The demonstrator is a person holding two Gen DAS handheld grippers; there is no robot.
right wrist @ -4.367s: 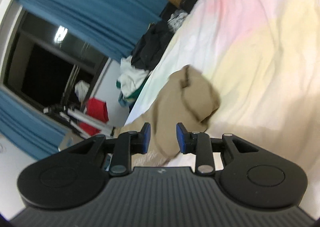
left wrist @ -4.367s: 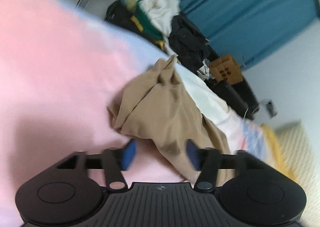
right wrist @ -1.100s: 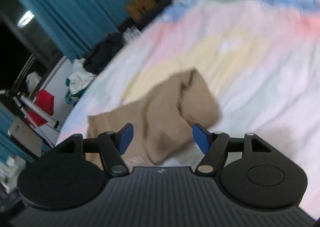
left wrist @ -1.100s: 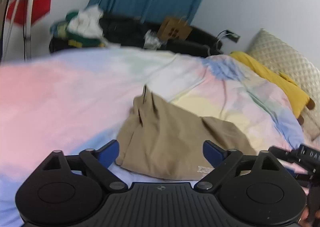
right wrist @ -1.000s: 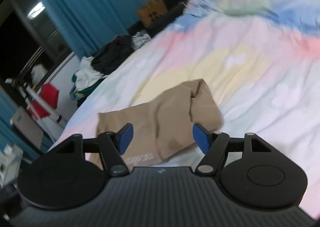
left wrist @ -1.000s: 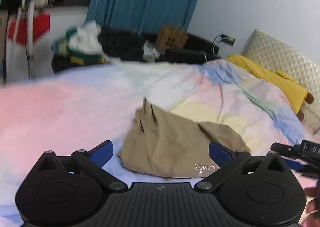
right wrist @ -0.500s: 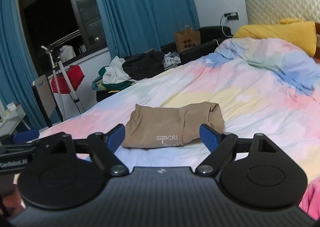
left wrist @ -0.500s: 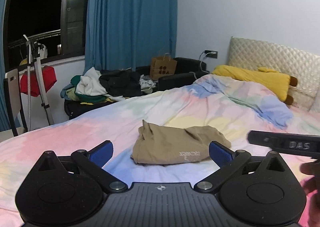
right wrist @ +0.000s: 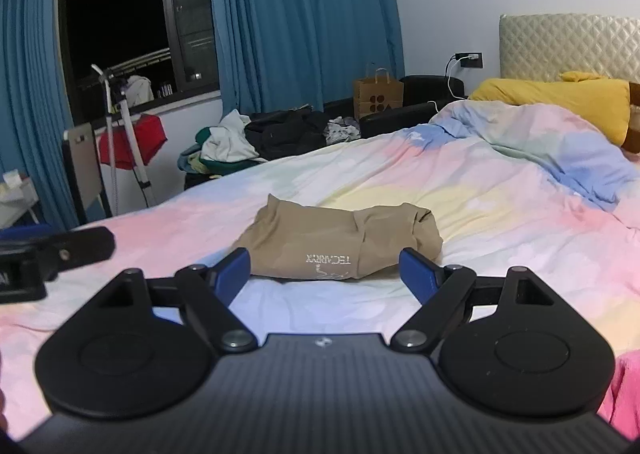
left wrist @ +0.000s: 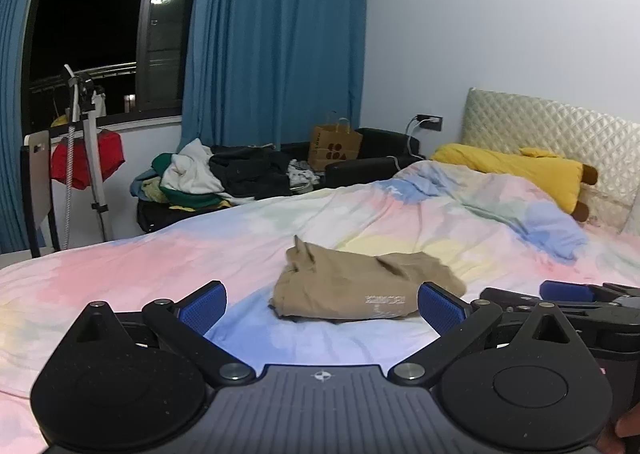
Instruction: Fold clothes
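Note:
A tan garment point(left wrist: 352, 290) point(right wrist: 340, 246) lies folded into a compact bundle on the pastel bedspread point(left wrist: 160, 266) point(right wrist: 500, 205), white lettering on its near side. My left gripper point(left wrist: 322, 304) is open and held back from the bundle, nothing between its blue pads. My right gripper point(right wrist: 325, 269) is also open and empty, short of the bundle's near edge. The right gripper point(left wrist: 576, 300) shows at the right edge of the left wrist view, and the left gripper point(right wrist: 52, 250) shows at the left edge of the right wrist view.
A heap of loose clothes point(left wrist: 212, 177) point(right wrist: 256, 141) sits beyond the far side of the bed beside a paper bag point(left wrist: 336, 149). A yellow pillow point(right wrist: 560, 101) and quilted headboard point(left wrist: 552, 133) lie to the right. A stand with red cloth point(left wrist: 86, 157) is at the left.
Both grippers pulled back and rose away from the garment and levelled out, so the bundle now looks smaller and farther off. The right jaws spread wider. The garment lies still.

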